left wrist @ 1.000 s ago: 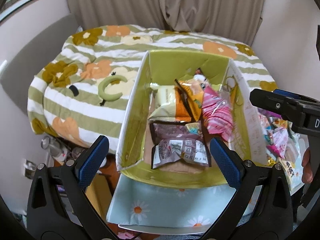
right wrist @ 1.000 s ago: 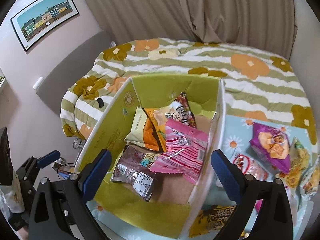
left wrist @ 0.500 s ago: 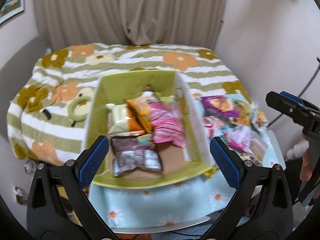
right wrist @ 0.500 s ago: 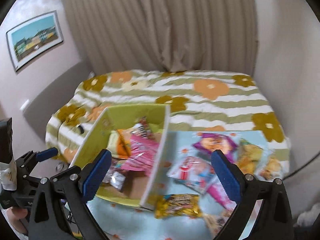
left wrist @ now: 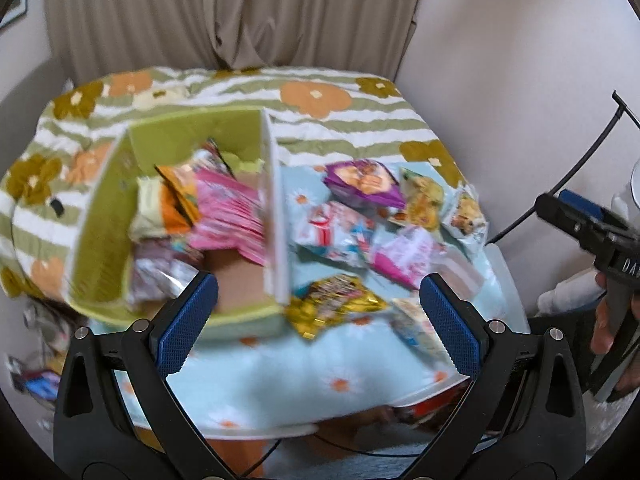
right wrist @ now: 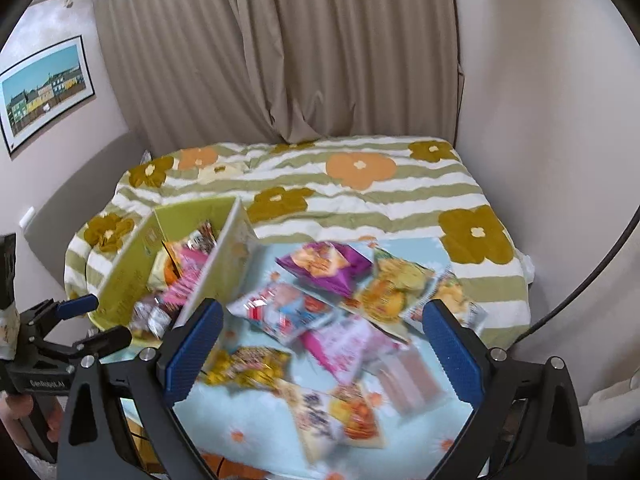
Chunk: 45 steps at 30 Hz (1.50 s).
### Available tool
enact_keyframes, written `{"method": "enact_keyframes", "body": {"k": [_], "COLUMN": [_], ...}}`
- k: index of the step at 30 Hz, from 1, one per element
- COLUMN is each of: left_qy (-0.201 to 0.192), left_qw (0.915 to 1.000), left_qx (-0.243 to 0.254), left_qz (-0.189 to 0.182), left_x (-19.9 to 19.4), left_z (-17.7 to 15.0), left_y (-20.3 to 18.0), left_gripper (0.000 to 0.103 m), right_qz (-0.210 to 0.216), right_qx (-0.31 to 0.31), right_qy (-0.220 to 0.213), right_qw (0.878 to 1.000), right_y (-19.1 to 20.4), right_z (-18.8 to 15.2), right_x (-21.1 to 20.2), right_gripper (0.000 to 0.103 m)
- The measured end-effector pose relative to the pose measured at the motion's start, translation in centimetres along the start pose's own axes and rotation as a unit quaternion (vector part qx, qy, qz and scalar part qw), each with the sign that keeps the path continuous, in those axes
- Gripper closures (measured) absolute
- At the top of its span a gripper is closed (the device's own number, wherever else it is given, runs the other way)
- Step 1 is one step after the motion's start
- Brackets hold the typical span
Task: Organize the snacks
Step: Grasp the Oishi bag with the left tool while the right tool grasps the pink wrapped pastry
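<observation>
A green cardboard box [left wrist: 104,216] [right wrist: 124,276] stands at the left of a pale blue daisy-print table [left wrist: 304,376] [right wrist: 256,424] and holds several snack packs, a pink one [left wrist: 232,216] on top. Loose packs lie to its right: purple [left wrist: 360,184] [right wrist: 324,266], red-white [left wrist: 336,228] [right wrist: 284,312], pink [left wrist: 404,256] [right wrist: 344,344], yellow [left wrist: 332,308] [right wrist: 248,366]. My left gripper [left wrist: 318,320] is open and empty above the table's front edge. My right gripper [right wrist: 318,346] is open and empty above the loose packs.
A bed with a green striped flower quilt [right wrist: 360,184] lies behind the table, with curtains [right wrist: 280,60] beyond. A wall is close on the right. A black cable [left wrist: 580,152] arcs at the right. Clutter lies on the floor at the left [left wrist: 36,372].
Both grippers have swung right and pulled back from the box. The loose packs on the table now fill the middle of both views. Both stay open.
</observation>
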<state>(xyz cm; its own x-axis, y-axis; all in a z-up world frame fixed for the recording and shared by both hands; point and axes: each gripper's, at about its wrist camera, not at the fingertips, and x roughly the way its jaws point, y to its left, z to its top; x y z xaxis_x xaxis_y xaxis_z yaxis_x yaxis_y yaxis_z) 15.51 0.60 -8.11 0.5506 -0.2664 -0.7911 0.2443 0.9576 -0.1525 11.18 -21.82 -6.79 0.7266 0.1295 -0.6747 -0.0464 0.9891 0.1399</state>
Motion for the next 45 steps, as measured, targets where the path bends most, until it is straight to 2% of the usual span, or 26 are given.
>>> {"method": "enact_keyframes", "body": {"k": [5, 14, 20, 28, 31, 38, 45], "left_qy": [0.026, 0.065, 0.098, 0.121, 0.133, 0.155, 0.151], "left_qw": [0.9992, 0.992, 0.984, 0.9756, 0.9721, 0.9647, 0.9676], "left_qx": [-0.031, -0.108, -0.148, -0.182, -0.192, -0.207, -0.195], "left_qz": [0.0, -0.003, -0.009, -0.013, -0.02, -0.048, -0.055], "left_x": [2.2, 7.5, 11.7, 16.2, 17.7, 19.5, 18.9], "left_z": [-2.0, -5.6, -7.6, -8.6, -8.9, -10.1, -10.1], "left_y": [-4.8, -9.8, -11.4, -11.5, -11.4, -11.0, -10.6], "left_gripper": [0.003, 0.003, 0.003, 0.003, 0.01, 0.035, 0.045], "right_qz": [0.012, 0.053, 0.061, 0.056, 0.057, 0.058, 0.066], "right_qx": [-0.036, -0.09, -0.113, -0.166, -0.175, -0.193, -0.186], "right_qy": [0.016, 0.055, 0.091, 0.123, 0.132, 0.144, 0.153], "right_qw": [0.999, 0.993, 0.988, 0.977, 0.974, 0.969, 0.968], "right_y": [-3.6, -9.0, -10.7, -11.5, -11.8, -11.6, -11.5], "right_z": [-1.6, -4.7, -7.1, -10.1, -10.8, -11.7, -12.0], "right_x": [-0.1, 2.8, 6.1, 9.4, 10.4, 12.0, 13.5], "right_gripper": [0.004, 0.004, 0.004, 0.004, 0.004, 0.004, 0.004]}}
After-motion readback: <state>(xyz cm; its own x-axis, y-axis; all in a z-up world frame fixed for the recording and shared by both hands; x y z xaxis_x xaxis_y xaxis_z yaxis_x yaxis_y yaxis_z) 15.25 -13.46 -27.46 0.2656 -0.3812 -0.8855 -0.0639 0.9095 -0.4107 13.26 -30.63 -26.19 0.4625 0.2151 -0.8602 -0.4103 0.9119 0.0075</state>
